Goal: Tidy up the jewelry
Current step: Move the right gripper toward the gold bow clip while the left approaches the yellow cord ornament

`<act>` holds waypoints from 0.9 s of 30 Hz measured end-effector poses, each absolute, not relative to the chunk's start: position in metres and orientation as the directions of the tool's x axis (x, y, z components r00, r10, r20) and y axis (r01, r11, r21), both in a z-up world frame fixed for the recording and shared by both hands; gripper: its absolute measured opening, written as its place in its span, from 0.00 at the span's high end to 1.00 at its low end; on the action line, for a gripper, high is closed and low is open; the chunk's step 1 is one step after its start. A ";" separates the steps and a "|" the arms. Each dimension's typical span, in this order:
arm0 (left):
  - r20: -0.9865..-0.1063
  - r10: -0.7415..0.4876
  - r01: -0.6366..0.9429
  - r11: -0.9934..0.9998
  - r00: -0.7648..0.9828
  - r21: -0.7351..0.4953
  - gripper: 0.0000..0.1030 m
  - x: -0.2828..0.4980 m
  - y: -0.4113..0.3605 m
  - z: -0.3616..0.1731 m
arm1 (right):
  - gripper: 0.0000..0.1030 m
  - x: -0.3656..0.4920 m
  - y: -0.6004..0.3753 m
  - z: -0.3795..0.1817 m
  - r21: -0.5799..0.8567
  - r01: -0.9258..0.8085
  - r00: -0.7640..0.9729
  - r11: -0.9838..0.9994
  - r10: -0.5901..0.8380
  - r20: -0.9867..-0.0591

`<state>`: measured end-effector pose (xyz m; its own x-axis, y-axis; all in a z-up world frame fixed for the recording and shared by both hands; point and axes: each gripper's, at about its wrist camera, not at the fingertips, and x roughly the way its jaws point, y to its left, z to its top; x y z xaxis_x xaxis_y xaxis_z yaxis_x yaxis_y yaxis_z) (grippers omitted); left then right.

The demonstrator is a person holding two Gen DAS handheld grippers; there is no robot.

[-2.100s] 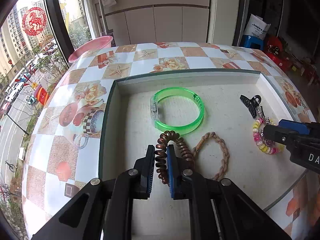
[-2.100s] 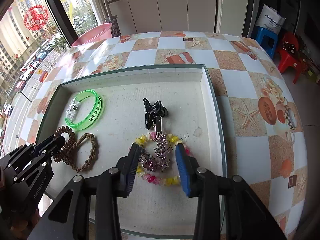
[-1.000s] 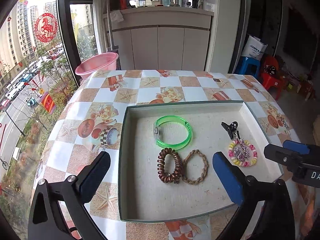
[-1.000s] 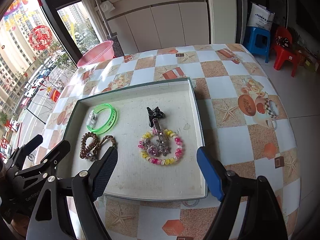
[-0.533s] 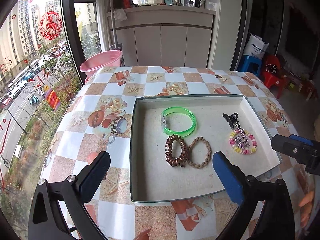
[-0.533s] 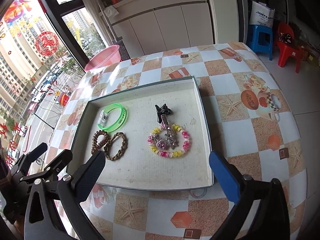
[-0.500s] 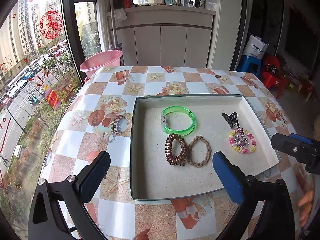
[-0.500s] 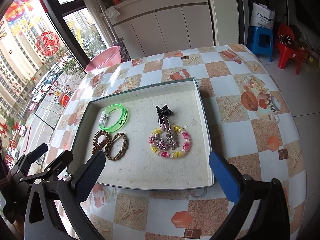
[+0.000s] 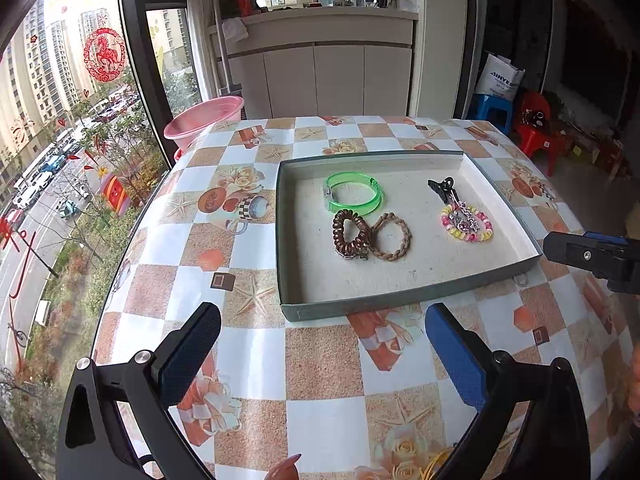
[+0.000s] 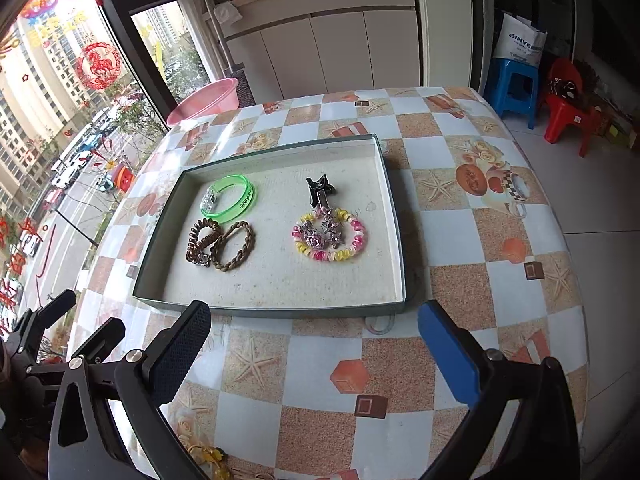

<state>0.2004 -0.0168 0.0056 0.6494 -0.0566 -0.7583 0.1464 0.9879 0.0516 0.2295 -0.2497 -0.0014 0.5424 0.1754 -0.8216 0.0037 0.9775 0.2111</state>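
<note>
A shallow grey-green tray [image 9: 408,296] [image 10: 276,311] lies on the patterned table. In it are a green bangle [image 9: 352,198] [image 10: 229,198], a brown coil hair tie [image 9: 350,233] [image 10: 201,242], a braided tan band [image 9: 391,236] [image 10: 235,245], a black claw clip [image 9: 441,188] [image 10: 319,189] and a pink and yellow bead bracelet with a sparkly clip [image 9: 466,224] [image 10: 330,236]. My left gripper [image 9: 320,352] hangs open over the table, short of the tray's near edge. My right gripper [image 10: 314,350] is open too, with nothing between its fingers.
A pink basin [image 9: 204,120] [image 10: 204,100] stands past the table's far left corner by the window. Blue and red stools [image 10: 516,88] stand on the floor at the right. Yellow beads [image 10: 208,456] peek in at the table's near edge.
Both grippers have pulled back from the tray, which now looks smaller and farther. The right gripper's jaws spread wider. The jewelry in the tray has not moved.
</note>
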 end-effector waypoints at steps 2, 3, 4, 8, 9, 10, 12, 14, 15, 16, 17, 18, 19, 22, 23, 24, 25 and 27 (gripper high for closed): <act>-0.760 -0.053 0.148 0.987 0.648 0.057 0.00 0.187 -0.014 0.004 | 0.00 0.217 -0.251 0.001 0.208 0.001 0.535 0.978 0.175 -0.826; -0.759 -0.055 0.147 0.988 0.649 0.054 0.00 0.180 -0.011 0.003 | 0.00 0.211 -0.252 0.002 0.208 -0.003 0.533 0.978 0.177 -0.827; -0.759 -0.061 0.152 0.987 0.648 0.051 0.00 0.174 -0.009 0.002 | 0.00 0.203 -0.252 0.003 0.207 -0.007 0.532 0.978 0.179 -0.828; -0.768 -0.076 0.162 0.986 0.636 0.036 0.00 0.149 0.002 -0.006 | 0.00 0.176 -0.250 0.003 0.197 -0.029 0.521 0.980 0.183 -0.834; -0.773 -0.074 0.163 0.986 0.630 0.039 0.00 0.143 0.004 -0.008 | 0.00 0.170 -0.248 0.002 0.193 -0.036 0.518 0.981 0.184 -0.836; -0.779 -0.072 0.167 0.985 0.623 0.043 0.00 0.138 0.005 -0.011 | 0.00 0.163 -0.247 0.002 0.187 -0.043 0.516 0.981 0.182 -0.837; -0.793 -0.093 0.194 0.980 0.603 0.032 0.00 0.128 0.007 -0.016 | 0.00 0.153 -0.244 0.000 0.177 -0.060 0.512 0.982 0.182 -0.840; -0.800 -0.111 0.216 0.976 0.590 0.024 0.00 0.119 0.007 -0.020 | 0.00 0.143 -0.239 -0.001 0.160 -0.081 0.506 0.984 0.179 -0.844; -0.801 -0.118 0.223 0.975 0.587 0.020 0.00 0.115 0.007 -0.021 | 0.00 0.138 -0.237 -0.002 0.153 -0.090 0.504 0.984 0.178 -0.845; -0.803 -0.126 0.231 0.973 0.583 0.015 0.00 0.111 0.006 -0.023 | 0.00 0.133 -0.234 -0.003 0.147 -0.103 0.503 0.984 0.179 -0.846; -0.805 -0.134 0.239 0.971 0.577 0.010 0.00 0.107 0.005 -0.026 | 0.00 0.128 -0.231 -0.004 0.141 -0.114 0.501 0.983 0.179 -0.847; -0.808 -0.140 0.245 0.969 0.572 0.006 0.00 0.103 0.004 -0.029 | 0.00 0.123 -0.228 -0.005 0.131 -0.128 0.498 0.983 0.178 -0.849; -0.812 -0.144 0.251 0.968 0.566 0.003 0.00 0.100 0.002 -0.032 | 0.00 0.118 -0.225 -0.007 0.117 -0.142 0.496 0.983 0.173 -0.851; -0.829 -0.157 0.275 0.961 0.536 -0.004 0.00 0.093 -0.005 -0.043 | 0.00 0.102 -0.215 -0.017 0.041 -0.179 0.492 0.983 0.126 -0.862; -0.833 -0.161 0.284 0.959 0.529 -0.006 0.00 0.093 -0.008 -0.047 | 0.00 0.096 -0.213 -0.021 0.021 -0.189 0.488 0.982 0.113 -0.865; -0.837 -0.168 0.294 0.956 0.521 -0.009 0.00 0.092 -0.010 -0.050 | 0.00 0.092 -0.211 -0.025 0.008 -0.197 0.486 0.980 0.105 -0.867; -0.841 -0.177 0.305 0.952 0.511 -0.016 0.00 0.092 -0.013 -0.053 | 0.00 0.088 -0.211 -0.028 0.004 -0.204 0.484 0.979 0.104 -0.869; -0.848 -0.199 0.325 0.945 0.491 -0.033 0.00 0.093 -0.018 -0.057 | 0.00 0.084 -0.213 -0.034 0.023 -0.220 0.472 0.975 0.127 -0.873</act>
